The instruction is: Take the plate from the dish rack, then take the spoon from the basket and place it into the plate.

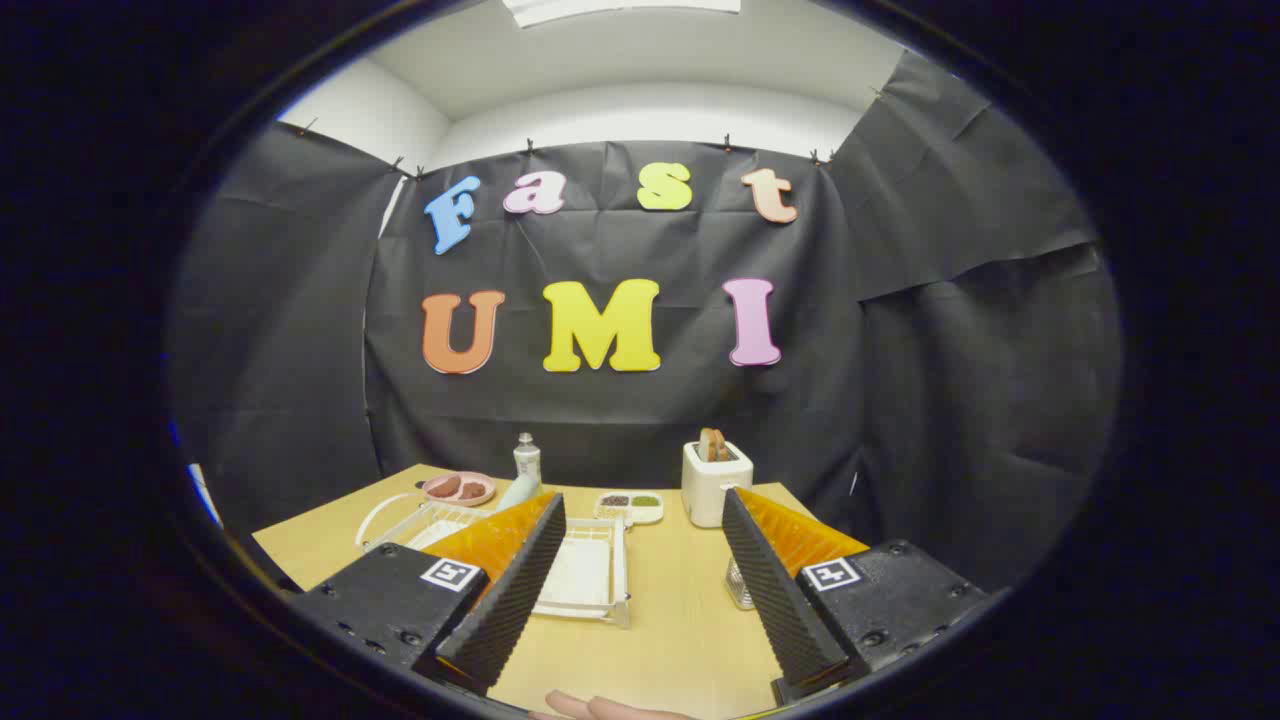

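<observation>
Above the worktop [660,600] I hold the hand-held gripper [645,520] wide, empty. Dish rack [590,575] lies between and behind the fingers; plate, spoon and basket I can't make out. Nothing done yet.

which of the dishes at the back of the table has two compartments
The small white dish beside the toaster; the pink plate is round and undivided.

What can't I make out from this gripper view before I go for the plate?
- Plate: the dish rack is partly behind one of the open fingers; I can't confirm a plate in it.
- Basket and spoon: a mesh object peeks out beside the other finger, mostly hidden; no spoon can be made out.
- Small divided dish: contents too small to identify.
- Hand: cut off at the bottom edge.
</observation>
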